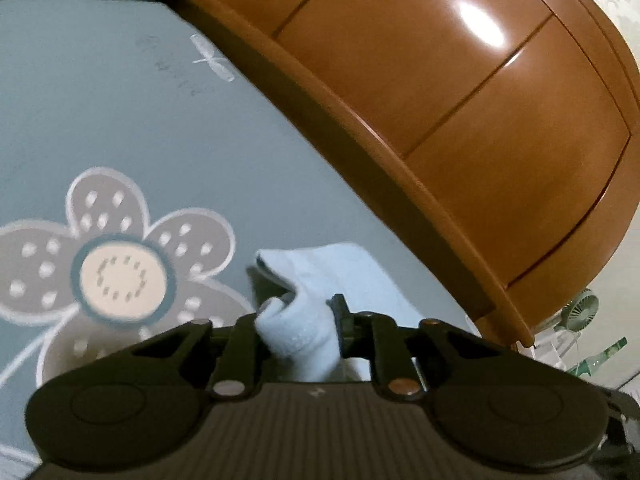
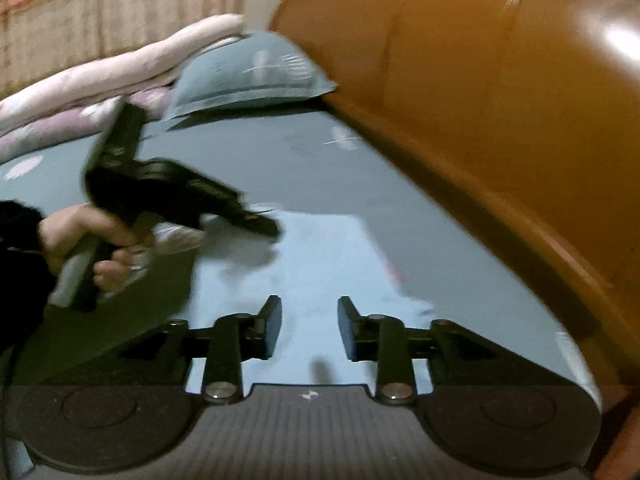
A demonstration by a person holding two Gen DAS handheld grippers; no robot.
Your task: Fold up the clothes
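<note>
A light blue garment (image 1: pixel 320 280) lies on the grey-blue bedsheet (image 1: pixel 160 120) beside the wooden headboard. My left gripper (image 1: pixel 298 320) is shut on a bunched fold of it and holds that part up. In the right wrist view the same garment (image 2: pixel 320 256) lies flat on the sheet, blurred. My right gripper (image 2: pixel 309 326) is open and empty just above the garment's near part. The left gripper (image 2: pixel 260 224), held by a hand, shows there at the left, its tip on the garment's far left edge.
The wooden headboard (image 1: pixel 440 80) runs along the right of the bed. A grey-blue pillow (image 2: pixel 248 72) and folded pink quilts (image 2: pixel 100 80) lie at the bed's far end. A small green fan (image 1: pixel 580 312) stands beyond the headboard.
</note>
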